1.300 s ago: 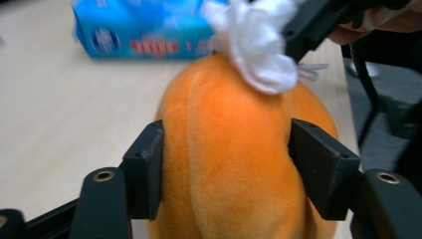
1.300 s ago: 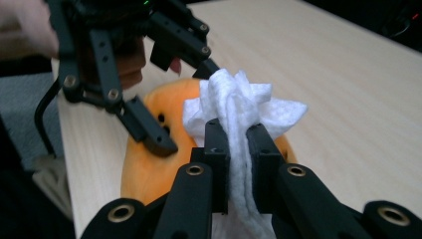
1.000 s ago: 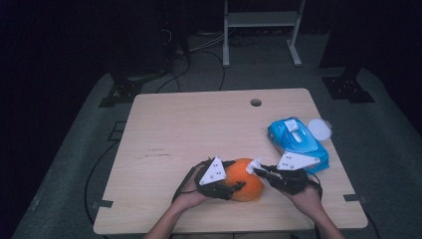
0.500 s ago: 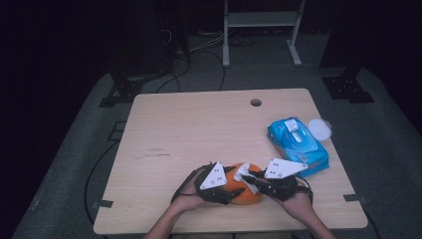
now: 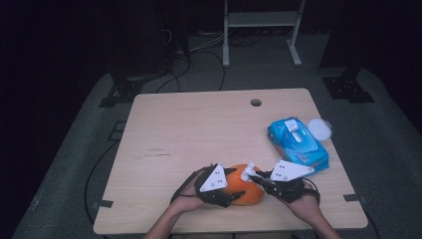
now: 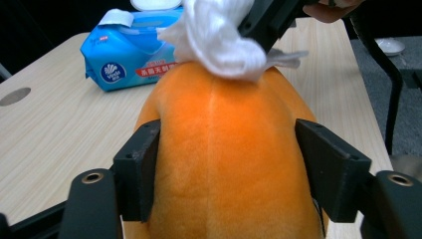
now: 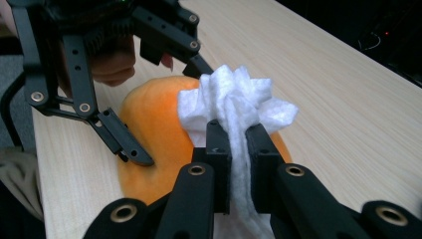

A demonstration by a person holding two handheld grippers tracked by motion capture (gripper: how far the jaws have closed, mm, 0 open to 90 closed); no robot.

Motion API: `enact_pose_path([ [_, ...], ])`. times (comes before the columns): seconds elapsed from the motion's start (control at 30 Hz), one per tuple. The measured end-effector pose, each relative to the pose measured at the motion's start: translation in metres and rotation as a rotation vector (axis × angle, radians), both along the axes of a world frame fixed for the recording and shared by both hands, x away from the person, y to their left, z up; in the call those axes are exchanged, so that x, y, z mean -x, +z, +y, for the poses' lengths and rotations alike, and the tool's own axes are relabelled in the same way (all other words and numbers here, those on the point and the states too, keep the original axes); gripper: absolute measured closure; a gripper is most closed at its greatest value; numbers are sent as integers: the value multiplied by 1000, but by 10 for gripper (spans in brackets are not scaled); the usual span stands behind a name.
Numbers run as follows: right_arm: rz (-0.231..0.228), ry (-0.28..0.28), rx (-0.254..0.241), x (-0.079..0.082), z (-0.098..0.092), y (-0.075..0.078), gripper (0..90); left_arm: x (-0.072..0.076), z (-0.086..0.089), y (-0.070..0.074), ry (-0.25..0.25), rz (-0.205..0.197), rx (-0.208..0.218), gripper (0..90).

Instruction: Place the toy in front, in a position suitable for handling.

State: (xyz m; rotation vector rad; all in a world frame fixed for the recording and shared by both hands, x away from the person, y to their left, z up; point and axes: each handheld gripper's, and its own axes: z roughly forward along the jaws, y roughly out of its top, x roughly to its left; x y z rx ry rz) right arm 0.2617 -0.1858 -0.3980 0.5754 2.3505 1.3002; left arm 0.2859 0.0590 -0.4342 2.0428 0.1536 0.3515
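1. The orange plush toy (image 5: 245, 185) lies near my edge of the table (image 5: 199, 129).
2. My left gripper (image 6: 224, 164), jaws just reopened slightly, clamps its sides.
3. My right gripper (image 7: 238, 149) pinches a white wipe (image 7: 234, 102) against its top.
4. A blue wipes pack (image 5: 297, 142) sits just beyond.

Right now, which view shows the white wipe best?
The right gripper view: the white wipe stands bunched, pinched between the right gripper jaws. The left gripper view shows it pressed onto the orange plush; the high view gives a small white fleck.
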Motion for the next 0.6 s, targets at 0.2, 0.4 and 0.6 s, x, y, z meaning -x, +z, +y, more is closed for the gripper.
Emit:
enact_pose_path([
  [0.2,19,5,-17,-1,-2,-7,822,-12,6,6,37,98,2,128],
  [0.4,5,8,-41,0,7,-5,820,-11,4,0,42,102,14,268],
  [0.6,-3,12,-54,-3,6,-1,821,-4,2,0,15,54,11,298],
])
